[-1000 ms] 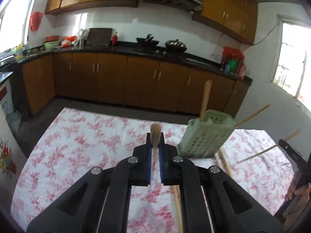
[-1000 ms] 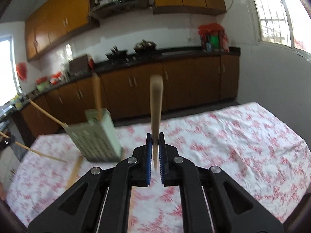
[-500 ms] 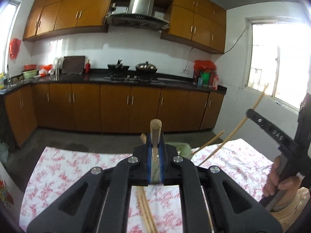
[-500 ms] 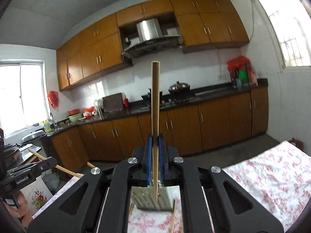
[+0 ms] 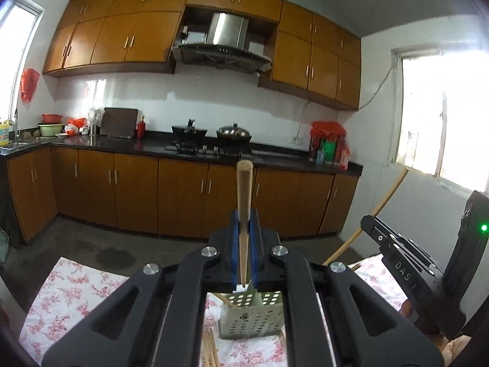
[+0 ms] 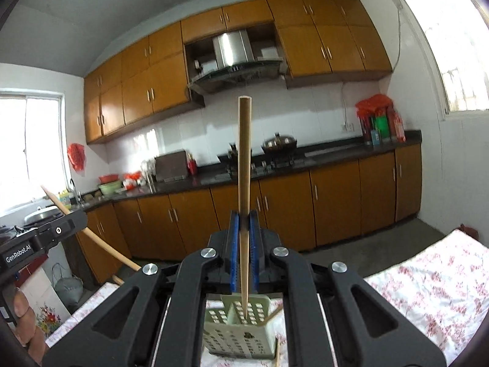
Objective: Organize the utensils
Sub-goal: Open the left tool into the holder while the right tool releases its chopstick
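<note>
My left gripper [image 5: 244, 226] is shut on a wooden chopstick [image 5: 244, 202] held upright, its thin tip just above the pale green perforated utensil holder [image 5: 250, 318] on the table. My right gripper [image 6: 244, 229] is shut on another wooden chopstick [image 6: 244, 183], also upright, with its tip over the same holder [image 6: 237, 333]. A stick leans out of the holder in the right wrist view [image 6: 272, 313]. The right gripper's chopstick shows at the right of the left wrist view [image 5: 379, 208]. The left gripper's chopstick shows at the left of the right wrist view [image 6: 88, 232].
The table carries a white cloth with red flowers [image 5: 70, 287] [image 6: 428, 287]. More chopsticks lie on the cloth beside the holder [image 5: 209, 348]. Brown kitchen cabinets and a dark counter [image 5: 183, 183] stand behind the table. The other handset [image 5: 406, 272] is close at the right.
Both grippers have tilted upward and come in over the holder. The holder has moved from ahead to just below the fingers, and both chopsticks now stand upright above it.
</note>
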A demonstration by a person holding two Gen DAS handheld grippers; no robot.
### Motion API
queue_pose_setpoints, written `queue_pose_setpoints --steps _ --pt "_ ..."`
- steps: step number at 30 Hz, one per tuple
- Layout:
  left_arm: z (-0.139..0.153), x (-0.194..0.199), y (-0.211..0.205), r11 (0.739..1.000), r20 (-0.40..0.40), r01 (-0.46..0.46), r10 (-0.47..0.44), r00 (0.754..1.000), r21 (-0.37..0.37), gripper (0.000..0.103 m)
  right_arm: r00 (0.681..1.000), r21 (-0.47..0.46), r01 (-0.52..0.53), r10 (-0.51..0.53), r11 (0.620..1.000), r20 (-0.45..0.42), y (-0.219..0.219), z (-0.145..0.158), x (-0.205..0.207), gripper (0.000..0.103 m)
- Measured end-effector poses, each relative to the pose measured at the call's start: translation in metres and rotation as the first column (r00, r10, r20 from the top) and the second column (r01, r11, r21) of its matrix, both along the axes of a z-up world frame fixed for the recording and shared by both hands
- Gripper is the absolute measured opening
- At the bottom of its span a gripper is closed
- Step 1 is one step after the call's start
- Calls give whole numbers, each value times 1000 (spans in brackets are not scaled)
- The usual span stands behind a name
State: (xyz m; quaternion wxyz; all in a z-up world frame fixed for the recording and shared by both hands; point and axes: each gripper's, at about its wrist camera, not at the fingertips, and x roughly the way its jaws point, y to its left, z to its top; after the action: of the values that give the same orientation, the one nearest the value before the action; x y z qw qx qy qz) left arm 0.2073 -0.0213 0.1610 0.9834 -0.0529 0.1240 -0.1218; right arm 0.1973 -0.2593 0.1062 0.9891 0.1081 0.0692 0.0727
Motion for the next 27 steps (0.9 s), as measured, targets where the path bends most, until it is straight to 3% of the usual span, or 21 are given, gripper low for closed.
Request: queue_pose_setpoints --steps 7,9,10,11,12,17,20,24,25,26,27 --pt "-52 36 -9 1000 -125 27 -26 992 6 8 994 -20 -2 -1 1000 -106 3 -24 12 8" --pt "-60 39 -8 1000 -145 28 -28 989 0 9 994 -21 -4 1 1000 -112 3 -23 11 13" --pt "-62 38 -6 1000 -149 29 -29 988 -3 10 994 -22 0 -3 1000 -109 2 -21 8 23" --pt "-62 38 -6 999 -152 32 -32 988 -4 13 994 -21 5 -7 1000 -105 2 -19 6 35" --pt "-62 37 -3 1000 -151 31 -31 988 -6 18 995 -20 9 -11 1000 -97 1 -16 4 38" --pt "-52 12 15 999 -117 22 -25 993 -32 32 997 -6 42 -42 999 -65 -15 -4 -21 38" --pt "-51 -13 32 1000 -102 -3 1 995 -24 36 991 -8 93 -93 996 -92 -32 -10 -36 38" --pt "-80 -38 56 996 -150 -76 82 985 40 40 950 -50 100 -110 994 -294 -46 -61 -37 38" --pt "-94 -40 60 993 -184 -94 104 977 67 40 933 -56 77 -92 995 -348 -46 -75 -33 34" --pt "-105 -42 63 992 -212 -97 112 971 80 40 903 -59 43 -64 997 -426 -44 -98 -29 24" --pt "-124 -41 66 991 -264 -96 116 957 91 39 871 -61 13 -41 998 -490 -40 -118 -26 21"
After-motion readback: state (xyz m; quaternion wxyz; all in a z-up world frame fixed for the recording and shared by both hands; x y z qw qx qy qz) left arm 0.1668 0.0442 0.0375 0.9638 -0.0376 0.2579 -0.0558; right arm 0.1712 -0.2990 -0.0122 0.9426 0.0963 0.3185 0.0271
